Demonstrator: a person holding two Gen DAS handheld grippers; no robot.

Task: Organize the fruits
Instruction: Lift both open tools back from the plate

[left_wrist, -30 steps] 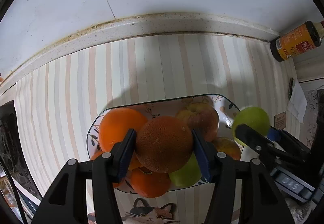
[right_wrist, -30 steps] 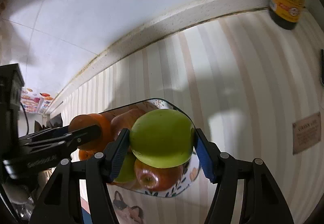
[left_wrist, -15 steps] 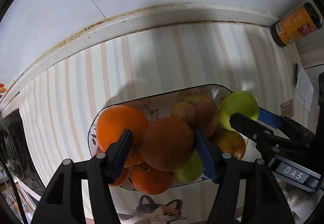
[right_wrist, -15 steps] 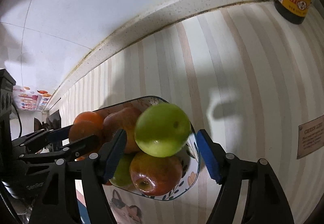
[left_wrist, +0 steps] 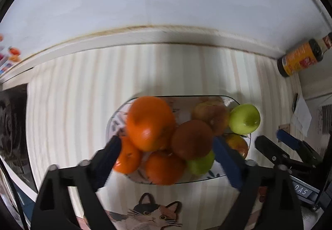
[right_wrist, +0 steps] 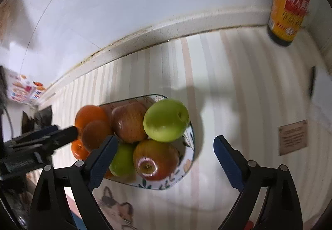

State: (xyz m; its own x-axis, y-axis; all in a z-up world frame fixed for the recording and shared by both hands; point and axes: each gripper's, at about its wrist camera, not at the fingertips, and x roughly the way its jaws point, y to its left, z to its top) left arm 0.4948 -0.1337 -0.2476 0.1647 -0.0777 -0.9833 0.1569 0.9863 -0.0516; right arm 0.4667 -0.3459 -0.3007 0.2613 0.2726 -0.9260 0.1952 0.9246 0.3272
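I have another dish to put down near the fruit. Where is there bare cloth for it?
Free: the striped cloth between the fruit plate and the wall ledge, and the stretch between plate and sauce bottle. Crowded: the plate itself, piled with fruit, with both grippers beside it.

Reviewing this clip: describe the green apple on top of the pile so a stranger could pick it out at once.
On the striped cloth by the wall sits a patterned dish heaped with fruit. The top green apple perches at the dish's end nearer the sauce bottle, against a red apple. Unlike the second green apple, half buried lower down, it lies fully exposed, its stem dimple showing.
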